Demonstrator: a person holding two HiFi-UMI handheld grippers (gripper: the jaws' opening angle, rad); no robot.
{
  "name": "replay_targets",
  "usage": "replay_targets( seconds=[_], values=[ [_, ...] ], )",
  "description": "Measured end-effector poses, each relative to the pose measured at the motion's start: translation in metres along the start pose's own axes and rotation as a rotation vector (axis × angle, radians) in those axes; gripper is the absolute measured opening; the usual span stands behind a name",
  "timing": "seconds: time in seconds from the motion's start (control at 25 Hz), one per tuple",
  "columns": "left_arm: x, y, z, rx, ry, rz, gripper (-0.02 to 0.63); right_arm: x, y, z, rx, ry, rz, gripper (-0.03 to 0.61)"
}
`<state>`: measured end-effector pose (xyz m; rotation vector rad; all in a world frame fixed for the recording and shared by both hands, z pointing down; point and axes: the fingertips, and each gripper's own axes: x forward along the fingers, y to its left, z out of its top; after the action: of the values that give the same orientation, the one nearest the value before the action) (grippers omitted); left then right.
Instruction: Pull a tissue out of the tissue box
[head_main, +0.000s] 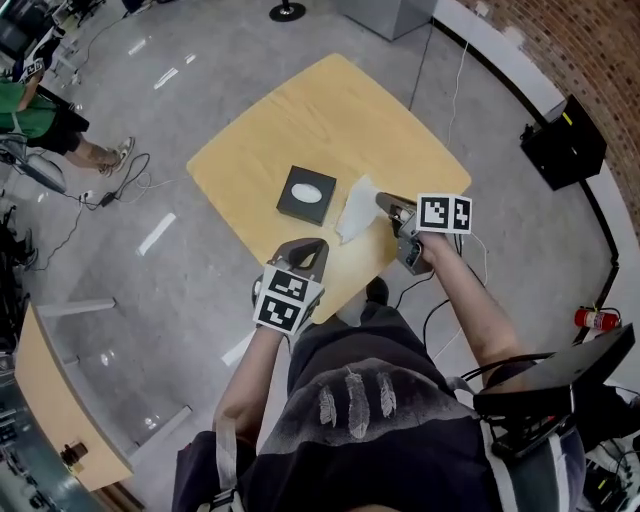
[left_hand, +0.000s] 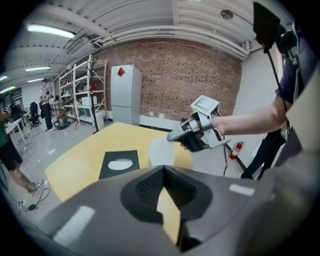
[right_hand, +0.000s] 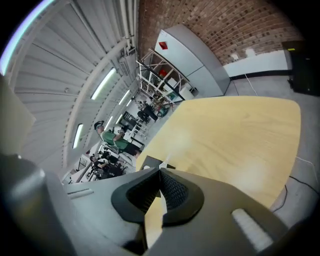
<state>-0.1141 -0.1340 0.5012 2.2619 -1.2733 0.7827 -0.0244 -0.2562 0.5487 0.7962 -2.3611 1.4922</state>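
A black tissue box (head_main: 306, 194) with a white oval opening lies on the yellow wooden table (head_main: 330, 110). Just right of the box hangs a white tissue (head_main: 354, 211), free of it, with my right gripper (head_main: 384, 201) shut on its upper edge. The left gripper view shows the same tissue (left_hand: 162, 151) dangling from the right gripper (left_hand: 173, 136), and the box (left_hand: 120, 164) to its left. My left gripper (head_main: 311, 246) hovers at the table's near edge, shut and empty (left_hand: 164, 169). In the right gripper view the jaws (right_hand: 160, 171) are closed, with only a white sliver of tissue (right_hand: 167, 159) past them.
A person in green (head_main: 25, 112) stands at the far left among floor cables. A black case (head_main: 565, 145) and a fire extinguisher (head_main: 597, 319) sit by the right wall. Another tabletop (head_main: 50, 400) is at the lower left. A grey fridge (left_hand: 123, 94) and shelves stand along the brick wall.
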Motion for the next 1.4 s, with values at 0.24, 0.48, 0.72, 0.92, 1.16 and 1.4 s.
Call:
replay_targets(
  seconds=[0.24, 0.48, 0.72, 0.92, 1.16, 1.4],
  values=[
    [0.055, -0.035, -0.001, 0.031, 0.082, -0.027, 0.003, -0.001, -0.068, -0.029, -0.052, 0.129, -0.085, 0.0],
    [0.13, -0.069, -0.011, 0.142, 0.213, -0.094, 0.003, -0.002, -0.089, -0.036, -0.142, 0.199, -0.096, 0.0],
    [0.176, -0.079, -0.043, 0.266, 0.36, -0.074, 0.003, -0.006, -0.106, -0.037, -0.174, 0.227, -0.1, 0.0],
    [0.167, -0.065, -0.077, 0.267, 0.448, -0.026, 0.003, -0.01, -0.118, -0.041, -0.297, 0.275, -0.14, 0.0],
    [0.158, -0.052, -0.088, 0.268, 0.43, 0.055, 0.003, -0.006, -0.128, -0.046, -0.397, 0.316, -0.174, 0.0],
    [0.15, -0.039, -0.098, 0.266, 0.422, 0.127, 0.003, -0.004, -0.132, -0.051, -0.435, 0.338, -0.188, 0.0]
  ],
)
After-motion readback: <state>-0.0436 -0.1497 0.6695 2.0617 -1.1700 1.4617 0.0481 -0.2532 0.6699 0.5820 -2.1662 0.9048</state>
